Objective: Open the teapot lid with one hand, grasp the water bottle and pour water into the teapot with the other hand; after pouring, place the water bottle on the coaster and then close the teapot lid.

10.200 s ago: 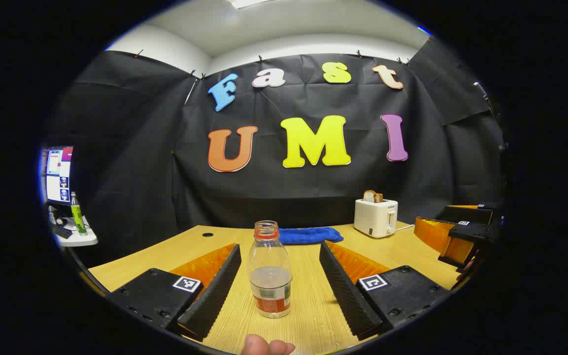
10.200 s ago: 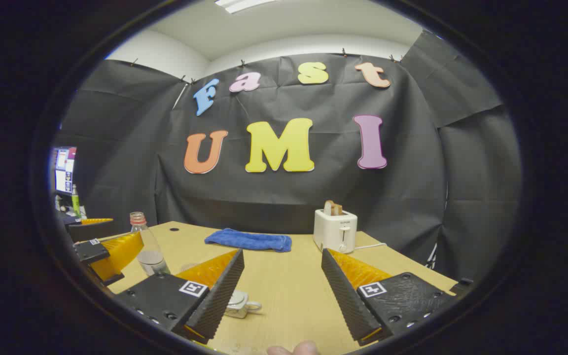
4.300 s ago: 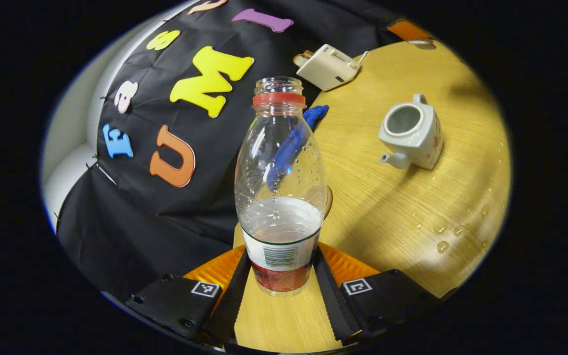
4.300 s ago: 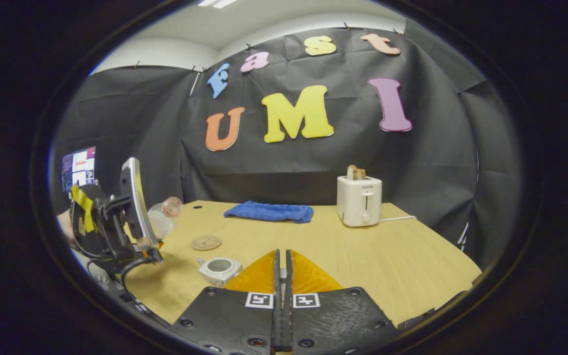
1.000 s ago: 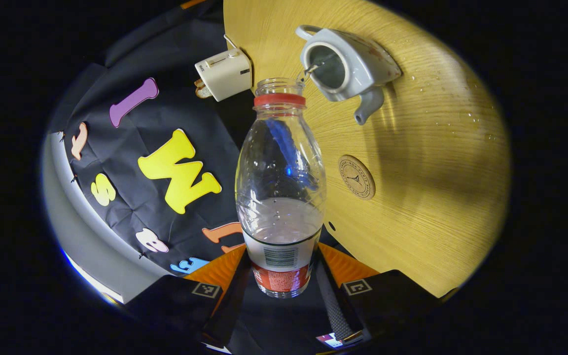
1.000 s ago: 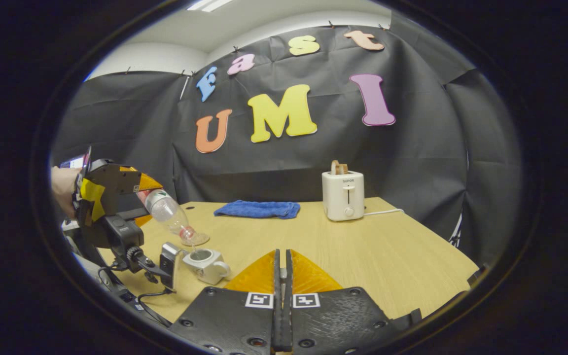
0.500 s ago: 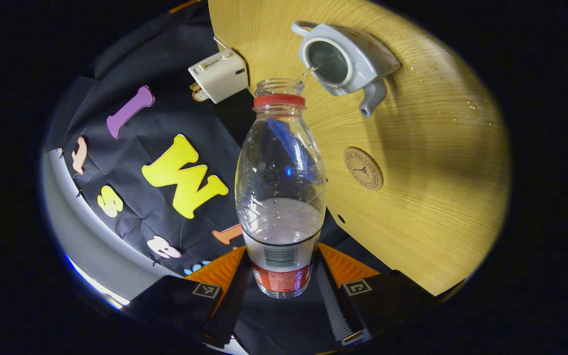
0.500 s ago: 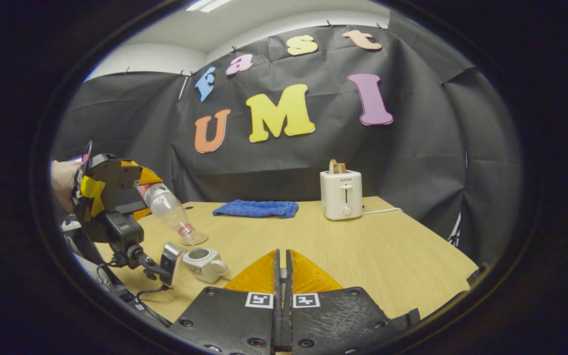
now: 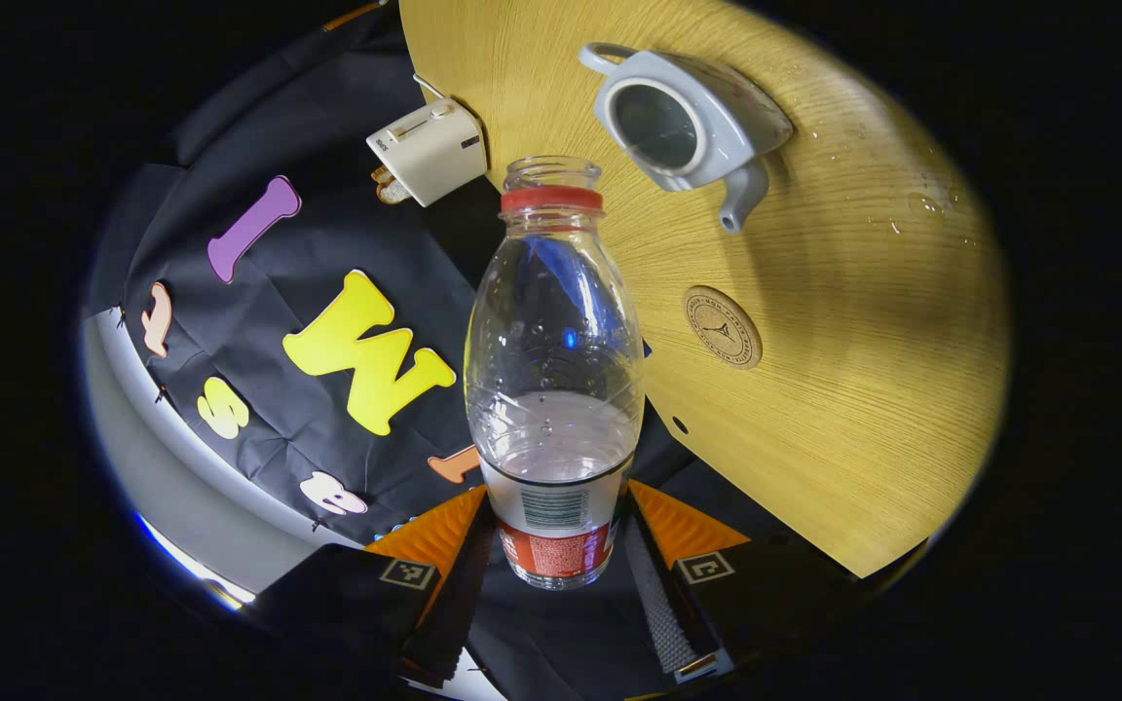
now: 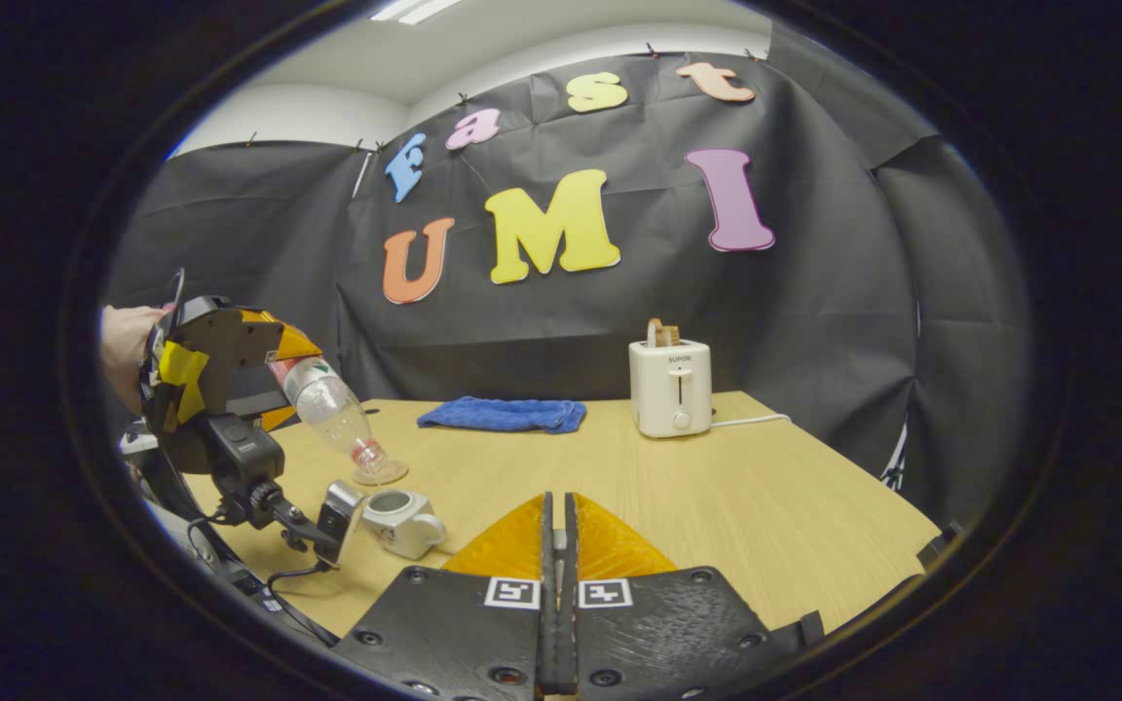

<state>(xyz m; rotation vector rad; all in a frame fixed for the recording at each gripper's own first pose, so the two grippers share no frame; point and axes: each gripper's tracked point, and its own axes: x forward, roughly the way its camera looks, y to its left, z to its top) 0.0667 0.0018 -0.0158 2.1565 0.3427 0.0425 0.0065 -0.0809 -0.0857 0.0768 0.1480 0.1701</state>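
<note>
A clear water bottle (image 9: 554,389) with a red neck ring and no cap is tipped mouth-down, and my left gripper (image 9: 557,531) is shut on its labelled base. Some water stays in it. In the right gripper view the bottle (image 10: 332,414) slants down from the left gripper (image 10: 274,375), its mouth just above and behind the white teapot (image 10: 403,521). The teapot (image 9: 717,107) stands open on the table, lid off. A round cork coaster (image 9: 723,326) lies beside it. My right gripper (image 10: 555,531) is shut, held above the table; a pale sliver of the teapot lid shows between its fingers.
A white toaster (image 10: 670,387) with bread and a folded blue cloth (image 10: 503,414) stand at the back of the wooden table (image 10: 746,487). Water drops (image 9: 912,204) lie near the teapot. A hand (image 10: 123,346) holds the left gripper at the table's left edge.
The thin stream of water from the bottle's mouth into the teapot has stopped. The bottle's mouth has drawn slightly away from the teapot's opening. The right gripper stays shut and still.
</note>
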